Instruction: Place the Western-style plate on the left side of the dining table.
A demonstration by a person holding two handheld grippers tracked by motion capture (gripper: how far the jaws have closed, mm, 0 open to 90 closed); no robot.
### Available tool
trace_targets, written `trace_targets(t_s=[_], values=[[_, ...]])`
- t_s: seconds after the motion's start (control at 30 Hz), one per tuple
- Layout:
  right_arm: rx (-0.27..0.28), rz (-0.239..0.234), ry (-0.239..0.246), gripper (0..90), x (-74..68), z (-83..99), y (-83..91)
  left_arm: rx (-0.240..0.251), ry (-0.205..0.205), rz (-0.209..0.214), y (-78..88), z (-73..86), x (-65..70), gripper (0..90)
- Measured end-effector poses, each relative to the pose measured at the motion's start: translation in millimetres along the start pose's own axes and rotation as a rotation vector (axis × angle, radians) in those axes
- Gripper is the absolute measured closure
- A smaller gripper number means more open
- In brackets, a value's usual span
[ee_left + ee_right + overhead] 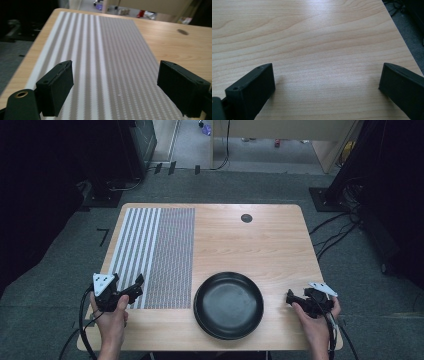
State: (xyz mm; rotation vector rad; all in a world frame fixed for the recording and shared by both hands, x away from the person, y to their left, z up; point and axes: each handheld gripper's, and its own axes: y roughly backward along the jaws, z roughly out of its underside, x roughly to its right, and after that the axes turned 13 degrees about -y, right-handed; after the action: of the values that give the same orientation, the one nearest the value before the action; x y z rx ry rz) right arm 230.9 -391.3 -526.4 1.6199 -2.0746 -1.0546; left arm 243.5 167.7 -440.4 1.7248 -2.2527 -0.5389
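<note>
The black pan [228, 305] sits at the near edge of the table [260, 240], between the left gripper [131, 289] and right gripper [296, 299], both wide and empty; judged rigid, heavy and smooth, it is best clamped at the raised rim.

The high view looks forward and down on the whole wooden table [280, 245]. Each gripper view skims low across it; the left one shares the striped mat [105, 62].
</note>
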Motion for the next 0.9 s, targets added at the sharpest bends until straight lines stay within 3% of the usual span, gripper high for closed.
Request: trace_targets(t_s=[0.07, 0.13, 0.37, 0.67, 0.8, 0.9], values=[[-0.002, -0.004, 0.007, 0.0, 0.4, 0.1, 0.1, -0.017, -0.023, 0.033, -5.0, -0.4, 6.9, 13.7], [-0.003, -0.001, 0.009, 0.0, 0.1, 0.1, 0.1, -0.024, -0.061, 0.021, -6.9, 1.0, 15.2, 14.2], [-0.003, -0.001, 0.009, 0.0, 0.1, 0.1, 0.0, -0.06, -0.095, 0.022, -11.6, 8.4, 36.0, 15.0], [-0.002, 0.001, 0.006, 0.0, -0.3, 0.1, 0.1, -0.079, -0.121, 0.086, -13.5, 12.3, 60.9, 14.3], [0.011, 0.006, -0.005, 15.2, -2.6, 0.5, 4.3, -0.091, -0.14, 0.11, -15.3, 13.5, 71.1, 14.8], [0.034, -0.029, 0.021, 18.0, -11.5, 1.2, 9.6, -0.11, -0.159, 0.137, -18.7, 17.6, 82.1, 15.1]])
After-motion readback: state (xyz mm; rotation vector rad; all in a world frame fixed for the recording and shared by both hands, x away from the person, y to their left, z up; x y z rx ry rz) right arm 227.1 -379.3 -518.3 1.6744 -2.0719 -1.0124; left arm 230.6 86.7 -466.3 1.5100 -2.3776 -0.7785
